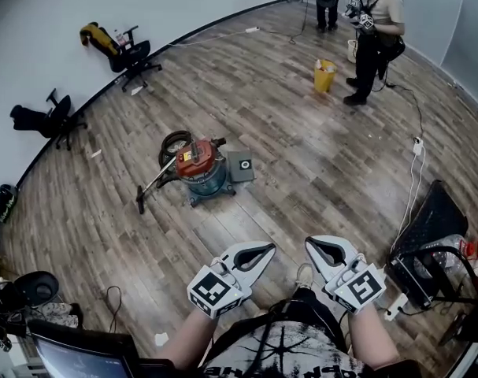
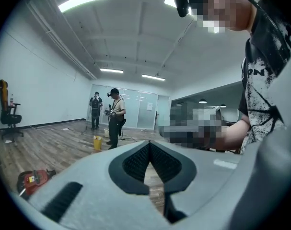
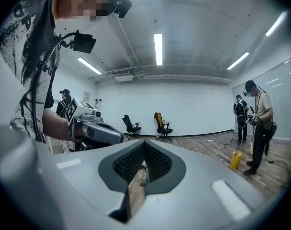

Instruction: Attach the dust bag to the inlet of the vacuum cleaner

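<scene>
The vacuum cleaner [image 1: 199, 166] stands on the wood floor mid-room, with a red top, a teal drum and a hose whose nozzle lies to its left. A flat grey square piece [image 1: 240, 166], likely the dust bag, lies against its right side. My left gripper [image 1: 268, 250] and right gripper [image 1: 311, 245] are held side by side near my body, well short of the vacuum, both shut and empty. In the left gripper view the shut left gripper [image 2: 149, 143] points across the room, with the vacuum's red top [image 2: 34, 179] at lower left. The right gripper [image 3: 144, 143] is shut too.
Two office chairs [image 1: 135, 56] [image 1: 53, 117] stand by the far wall. A yellow bucket [image 1: 324, 75] and a person [image 1: 374, 38] are at the back right. A white cable [image 1: 413, 186] and a black stand [image 1: 434, 228] lie to my right. A monitor [image 1: 73, 357] is at lower left.
</scene>
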Demonstrator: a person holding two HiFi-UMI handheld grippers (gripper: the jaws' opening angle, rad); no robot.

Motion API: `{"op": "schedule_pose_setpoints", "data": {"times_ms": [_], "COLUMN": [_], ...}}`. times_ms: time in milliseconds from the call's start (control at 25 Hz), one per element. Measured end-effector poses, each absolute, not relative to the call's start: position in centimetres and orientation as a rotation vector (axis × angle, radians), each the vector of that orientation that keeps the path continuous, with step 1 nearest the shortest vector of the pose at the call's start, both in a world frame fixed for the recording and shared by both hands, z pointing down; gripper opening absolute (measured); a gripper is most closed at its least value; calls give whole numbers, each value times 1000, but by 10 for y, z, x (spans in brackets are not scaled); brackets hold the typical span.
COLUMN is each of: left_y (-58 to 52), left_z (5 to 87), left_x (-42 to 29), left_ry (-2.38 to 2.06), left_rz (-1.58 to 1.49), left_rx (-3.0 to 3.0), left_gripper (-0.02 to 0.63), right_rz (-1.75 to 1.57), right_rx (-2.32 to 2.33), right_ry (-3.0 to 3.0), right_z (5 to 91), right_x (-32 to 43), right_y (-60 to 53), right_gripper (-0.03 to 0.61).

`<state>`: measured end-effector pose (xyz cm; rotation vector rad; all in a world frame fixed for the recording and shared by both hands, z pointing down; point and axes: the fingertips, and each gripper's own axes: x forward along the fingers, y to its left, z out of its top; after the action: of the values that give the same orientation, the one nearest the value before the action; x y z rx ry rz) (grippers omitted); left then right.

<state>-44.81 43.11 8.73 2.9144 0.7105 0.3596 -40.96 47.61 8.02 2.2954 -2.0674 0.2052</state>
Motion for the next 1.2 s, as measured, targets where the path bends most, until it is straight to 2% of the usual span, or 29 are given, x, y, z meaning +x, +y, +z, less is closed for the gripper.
{"op": "schedule_pose_setpoints", "data": {"times_ms": [480, 920, 1200], "left_y": [462, 466, 428], "left_z": [104, 108, 114], "left_x": [-283, -220, -179], "left_ry": [668, 635, 644], "left_rz": [372, 396, 350], "left_rx": [2944, 2966, 2939], "left_gripper": [2, 2, 2], "right_rz": [228, 217, 141], "right_rx": [2234, 2214, 2153], "right_ry": [-2150, -2159, -2136], "right_z": [109, 113, 110], "right_x": [-249, -175, -143], "right_y": [497, 493, 447], "right_gripper": [8, 8, 8]}}
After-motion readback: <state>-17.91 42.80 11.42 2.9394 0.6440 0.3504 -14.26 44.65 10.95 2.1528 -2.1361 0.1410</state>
